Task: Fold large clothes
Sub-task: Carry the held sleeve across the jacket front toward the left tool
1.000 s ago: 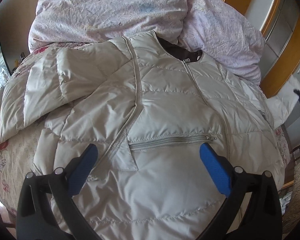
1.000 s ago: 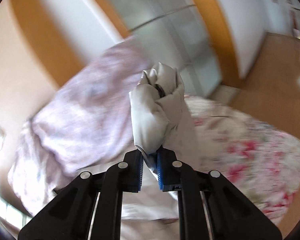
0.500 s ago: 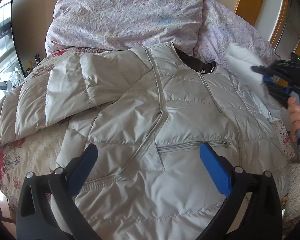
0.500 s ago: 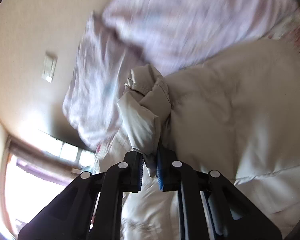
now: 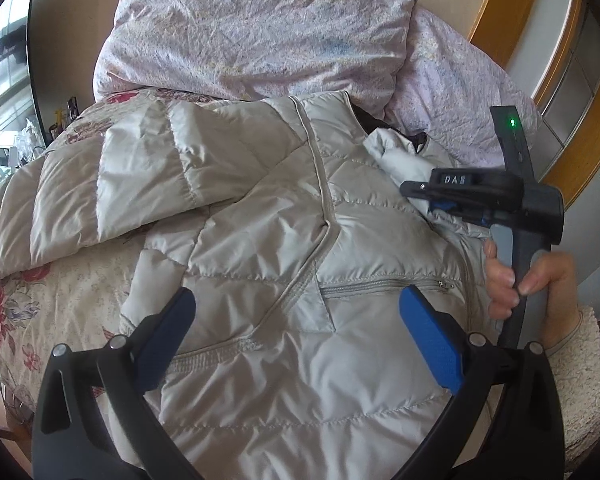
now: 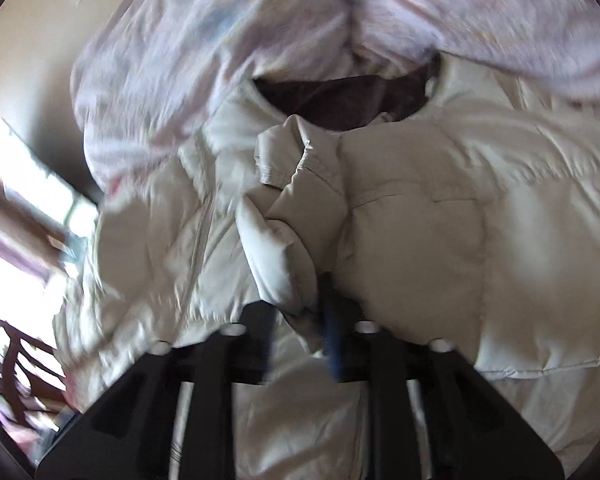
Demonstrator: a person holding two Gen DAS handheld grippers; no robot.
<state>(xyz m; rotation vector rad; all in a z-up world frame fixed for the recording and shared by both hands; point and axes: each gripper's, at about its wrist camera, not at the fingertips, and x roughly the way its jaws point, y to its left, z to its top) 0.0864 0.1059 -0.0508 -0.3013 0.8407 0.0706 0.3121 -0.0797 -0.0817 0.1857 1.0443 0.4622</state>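
A beige quilted puffer jacket [image 5: 260, 248] lies front up on the bed, its left sleeve [image 5: 112, 192] folded across the left side. My left gripper [image 5: 296, 332] is open and empty, hovering above the jacket's lower front by the zip pocket [image 5: 384, 286]. My right gripper [image 6: 300, 340] is shut on the jacket's right sleeve cuff [image 6: 296, 216] and holds it over the chest just below the dark collar opening [image 6: 340, 100]. In the left wrist view the right gripper [image 5: 440, 200] shows at the right with the cuff [image 5: 400, 160].
A lilac duvet [image 5: 260, 36] and pillow [image 5: 460, 108] are heaped at the head of the bed behind the collar. A floral bedspread [image 5: 8, 300] shows at the left. Wooden wardrobe frames [image 5: 560, 80] stand to the right.
My right gripper has swung the sleeve cuff from the bed's right side in over the jacket's chest, near the collar. My left gripper has risen slightly and stayed open.
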